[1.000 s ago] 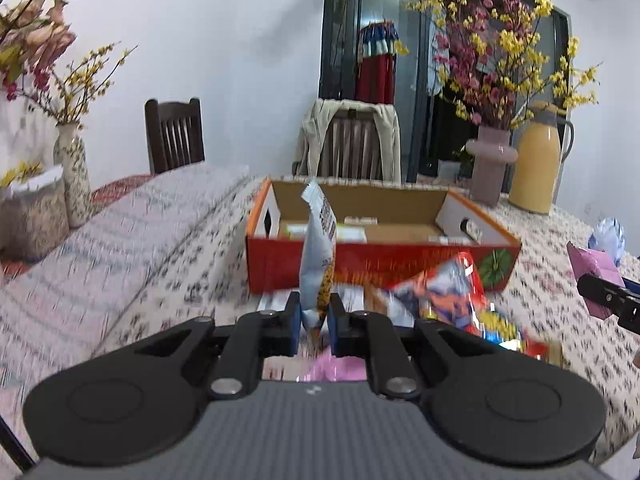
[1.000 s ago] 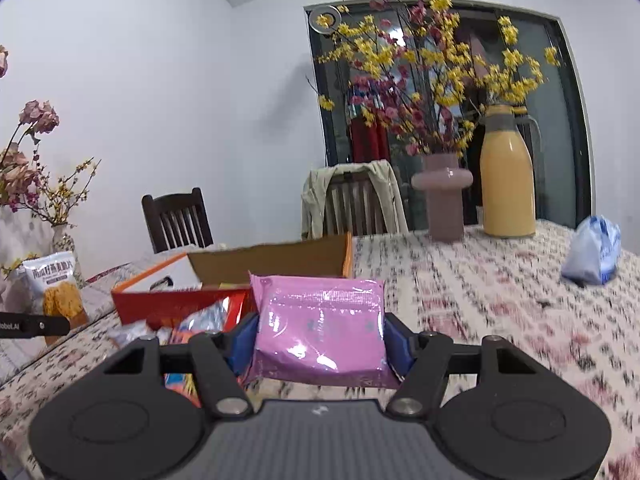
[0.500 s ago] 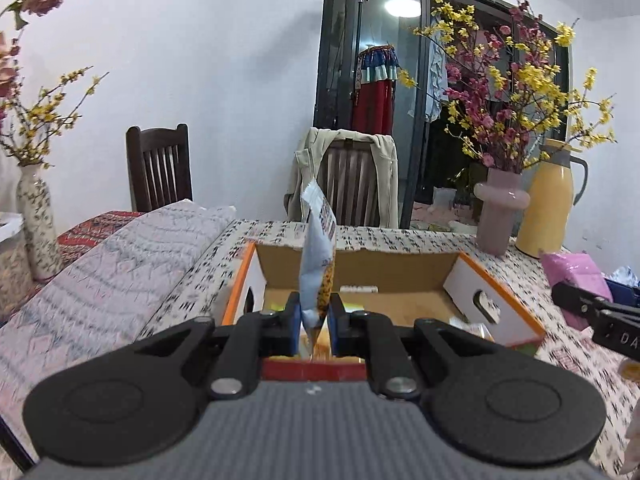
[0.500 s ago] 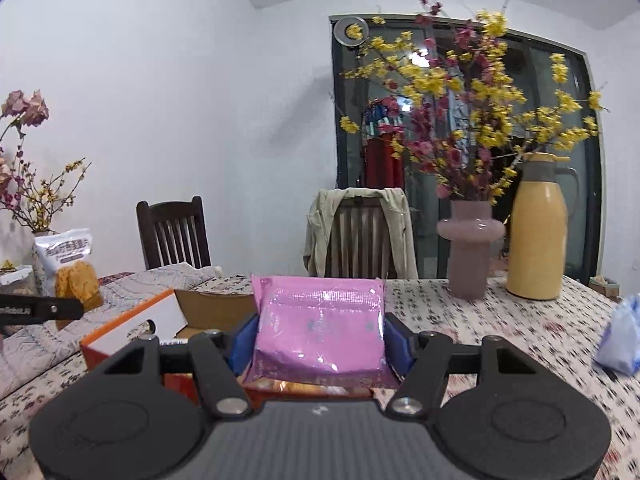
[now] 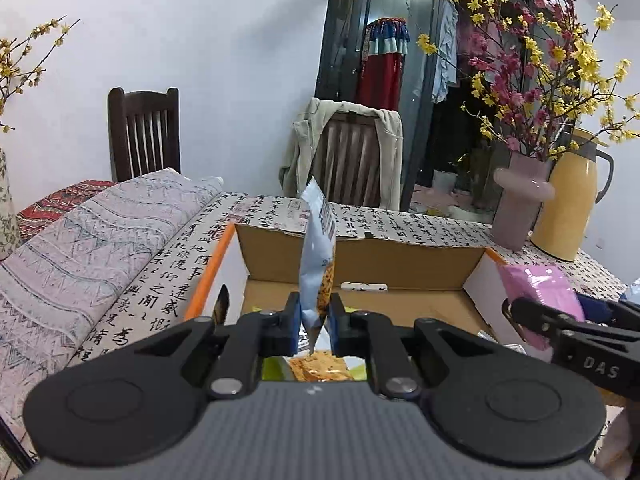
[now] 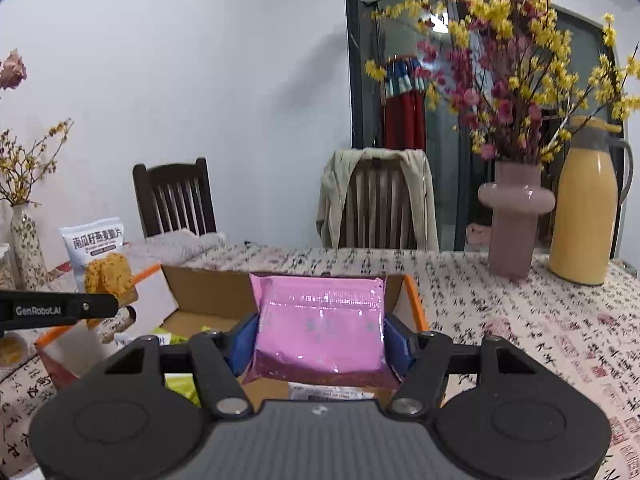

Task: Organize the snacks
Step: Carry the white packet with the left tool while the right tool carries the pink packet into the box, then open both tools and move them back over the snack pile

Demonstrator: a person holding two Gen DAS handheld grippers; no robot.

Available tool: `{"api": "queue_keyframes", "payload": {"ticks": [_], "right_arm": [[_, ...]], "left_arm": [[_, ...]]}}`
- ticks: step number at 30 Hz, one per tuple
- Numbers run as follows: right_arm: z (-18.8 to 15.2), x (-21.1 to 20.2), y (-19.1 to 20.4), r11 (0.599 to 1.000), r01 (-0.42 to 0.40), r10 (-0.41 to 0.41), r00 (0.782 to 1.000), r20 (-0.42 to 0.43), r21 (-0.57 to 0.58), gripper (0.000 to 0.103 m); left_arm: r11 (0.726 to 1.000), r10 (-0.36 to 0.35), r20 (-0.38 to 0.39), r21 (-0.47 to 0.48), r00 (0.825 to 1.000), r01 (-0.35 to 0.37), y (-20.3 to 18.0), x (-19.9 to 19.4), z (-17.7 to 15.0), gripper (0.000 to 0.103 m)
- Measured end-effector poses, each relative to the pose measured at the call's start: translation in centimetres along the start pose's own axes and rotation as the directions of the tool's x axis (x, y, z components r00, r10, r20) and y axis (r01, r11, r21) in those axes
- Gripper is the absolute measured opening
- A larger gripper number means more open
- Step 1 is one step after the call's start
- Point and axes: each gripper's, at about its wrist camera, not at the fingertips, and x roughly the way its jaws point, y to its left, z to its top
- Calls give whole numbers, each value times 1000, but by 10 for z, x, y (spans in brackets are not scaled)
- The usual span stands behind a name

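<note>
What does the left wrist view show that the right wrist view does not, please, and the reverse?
Only the left wrist view shows the folded patterned cloth beside the box. Only the right wrist view shows the printed front of the crisp bag, which the left view sees edge-on. Both show the cardboard box, the pink packet in the right gripper, the left gripper shut on the bag, the pink vase and the yellow flask.

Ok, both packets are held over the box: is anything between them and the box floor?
Nothing blocks either. The white snack bag in the left gripper and the pink packet in the right gripper hang over the open cardboard box; only flat packets lie below.
</note>
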Motion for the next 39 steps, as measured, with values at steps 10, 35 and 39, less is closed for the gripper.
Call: {"api": "queue_keyframes", "payload": {"ticks": [10, 35, 39], "right_arm": [[-1, -7, -4, 1000, 7, -7, 1000, 14, 19, 87], [9, -34, -8, 998, 47, -51, 995, 87, 43, 103], [14, -53, -7, 998, 58, -62, 991, 118, 35, 103]], "left_arm": [[999, 32, 70, -20, 997, -30, 2, -13, -5, 63], [995, 91, 204, -55, 975, -82, 0, -61, 8, 103], [996, 81, 214, -50, 974, -71, -2, -78, 10, 103]]}}
